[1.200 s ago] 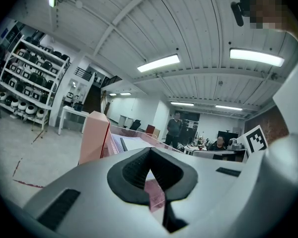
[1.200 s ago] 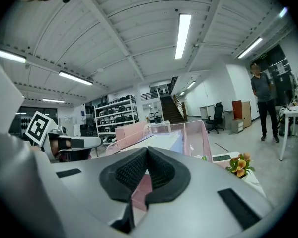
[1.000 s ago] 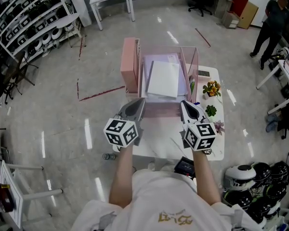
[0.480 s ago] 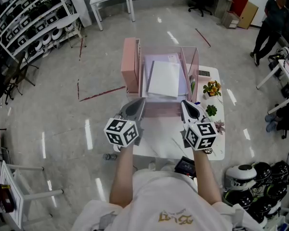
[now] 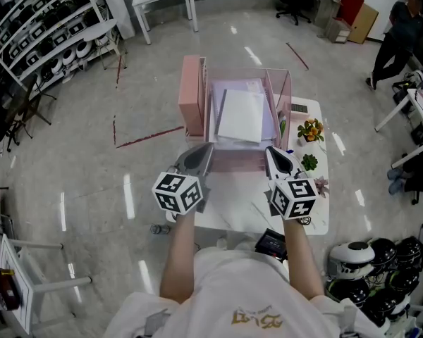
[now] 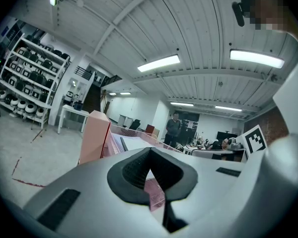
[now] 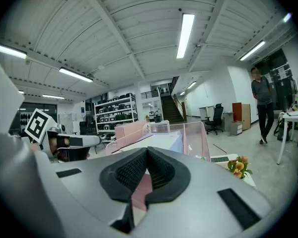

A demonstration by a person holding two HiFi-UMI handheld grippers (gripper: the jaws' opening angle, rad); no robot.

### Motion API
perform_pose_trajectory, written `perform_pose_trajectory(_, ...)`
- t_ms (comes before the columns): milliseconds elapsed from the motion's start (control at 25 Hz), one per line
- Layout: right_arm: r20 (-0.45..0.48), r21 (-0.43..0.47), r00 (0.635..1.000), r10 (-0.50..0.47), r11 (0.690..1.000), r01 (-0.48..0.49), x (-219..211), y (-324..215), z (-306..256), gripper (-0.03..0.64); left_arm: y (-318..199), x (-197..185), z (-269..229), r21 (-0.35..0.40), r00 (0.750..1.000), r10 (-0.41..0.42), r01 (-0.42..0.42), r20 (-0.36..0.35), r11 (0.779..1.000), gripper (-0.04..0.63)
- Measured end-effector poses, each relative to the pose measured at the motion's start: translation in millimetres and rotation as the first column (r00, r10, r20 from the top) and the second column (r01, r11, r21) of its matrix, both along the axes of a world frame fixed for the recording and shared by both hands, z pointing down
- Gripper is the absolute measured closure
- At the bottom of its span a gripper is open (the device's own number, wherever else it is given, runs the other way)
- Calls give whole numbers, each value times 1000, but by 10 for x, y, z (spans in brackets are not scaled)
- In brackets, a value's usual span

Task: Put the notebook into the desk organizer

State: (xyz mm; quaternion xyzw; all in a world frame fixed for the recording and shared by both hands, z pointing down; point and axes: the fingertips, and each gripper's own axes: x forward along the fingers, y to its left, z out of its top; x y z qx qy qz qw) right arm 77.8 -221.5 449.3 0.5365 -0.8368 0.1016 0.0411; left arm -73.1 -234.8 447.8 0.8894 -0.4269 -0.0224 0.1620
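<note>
At the left, a pink upright box [image 5: 189, 94] stands against the desk organizer [image 5: 283, 89]; we cannot tell whether it is part of it. Below it we hold the left gripper [image 5: 199, 155] over the near edge of the table [image 5: 317, 213]. Its jaws are pressed together with nothing between them, as the left gripper view shows.

In the middle, the notebook [image 5: 240, 115] is the white slab lying aslant inside the organizer's central compartment, on top of paler sheets [image 5: 234, 85] and between the pink side walls. From how it lies, we judge the task to be as good as done.

We expect the notebook to be light, thin and flat. It is probably stiff enough to keep its shape when pinched at one edge, though it may sag a little if held by a corner. Its cover looks smooth, so it could slide between the pads. If we had to take it again, we would pinch its near edge, which faces us and stands clear of the walls, preferably close to the spine side.

To the right, the right gripper [image 5: 277, 158] is closed too and holds nothing, pointing at the organizer's front. Further right a small pot of flowers [image 5: 311, 128] stands on the table, just beside the organizer's right wall.
</note>
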Motion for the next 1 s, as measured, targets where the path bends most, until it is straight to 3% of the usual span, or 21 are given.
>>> perform_pose_trajectory(1000, 12, 1, 1000, 1, 1000, -1, 76, 56, -20, 604, 65, 16, -33, 5, 1000, -12, 12, -3, 1000, 579)
